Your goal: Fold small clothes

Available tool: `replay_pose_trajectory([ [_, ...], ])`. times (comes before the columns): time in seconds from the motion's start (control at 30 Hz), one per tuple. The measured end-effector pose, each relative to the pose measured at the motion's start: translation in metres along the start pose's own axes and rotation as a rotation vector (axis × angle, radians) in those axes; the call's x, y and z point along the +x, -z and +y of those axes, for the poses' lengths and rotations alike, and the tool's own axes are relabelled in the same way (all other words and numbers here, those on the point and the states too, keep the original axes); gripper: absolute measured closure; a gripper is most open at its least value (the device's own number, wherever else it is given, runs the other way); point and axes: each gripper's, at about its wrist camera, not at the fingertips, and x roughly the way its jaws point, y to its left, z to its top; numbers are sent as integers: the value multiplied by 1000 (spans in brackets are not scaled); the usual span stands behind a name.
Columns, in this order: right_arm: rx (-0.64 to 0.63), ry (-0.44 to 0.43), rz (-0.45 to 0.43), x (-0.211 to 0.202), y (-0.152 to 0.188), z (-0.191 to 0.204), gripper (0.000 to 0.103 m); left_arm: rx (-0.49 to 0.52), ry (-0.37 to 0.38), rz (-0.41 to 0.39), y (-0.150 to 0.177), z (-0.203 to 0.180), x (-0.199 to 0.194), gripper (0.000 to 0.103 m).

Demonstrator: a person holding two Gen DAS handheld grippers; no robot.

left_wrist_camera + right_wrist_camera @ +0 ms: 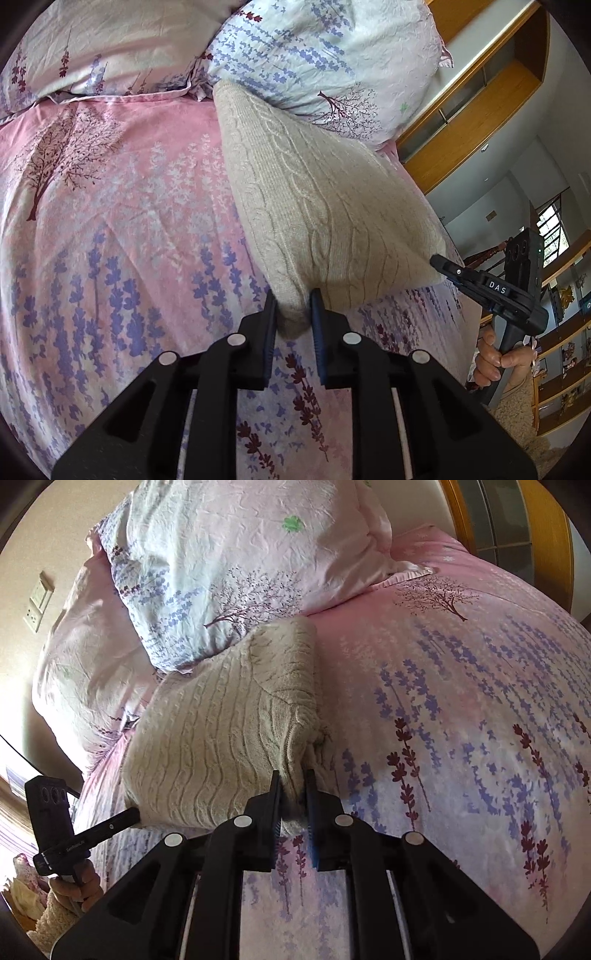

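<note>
Beige cable-knit sweater [325,206] lay folded on bed [110,240], far end against pillow [314,55]. Left gripper [293,314] jaws narrow, pinching sweater's near corner between pads. Right gripper [293,797] jaws likewise narrow, clamped on other near corner, seam bunched between them.

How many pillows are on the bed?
2. A pale pink pillow lies at the head of the bed, and a white pillow with blue flowers lies beside it, right behind the beige knitted sweater. More may be hidden out of view.
</note>
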Motion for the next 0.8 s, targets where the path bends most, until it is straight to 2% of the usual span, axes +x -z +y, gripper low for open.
replay_pose_trajectory([
  [0.03,11,-14,-20,-7,-5,-1,77,8,-14,-17,-4,-2,-3,84],
  [0.07,27,-23,-51,-15,-12,-3,70,26,-35,-41,-7,-4,-11,77],
  [0.1,48,-33,-80,-21,-20,-6,59,46,-65,-68,-11,-6,-17,65],
  [0.2,116,-62,-104,-18,-49,-14,57,83,-153,-151,-29,-15,-30,48],
  [0.23,136,-59,-96,-12,-59,-16,57,90,-164,-171,-35,-20,-32,47],
  [0.33,191,-71,-45,17,-86,-21,57,110,-204,-201,-54,-40,-25,29],
  [0.47,203,-45,1,46,-105,-23,57,177,-262,-183,-67,-69,6,26],
  [0.63,197,-31,57,71,-108,-24,57,184,-299,-95,-64,-72,38,26],
  [0.67,194,-37,63,73,-107,-24,58,186,-307,-93,-62,-72,40,26],
  [0.7,190,-44,64,75,-107,-24,63,195,-316,-97,-61,-72,41,26],
  [0.73,175,-55,65,77,-105,-22,79,202,-322,-98,-61,-72,42,26],
  [0.8,147,-57,47,77,-104,-17,91,199,-320,-97,-61,-74,43,25],
])
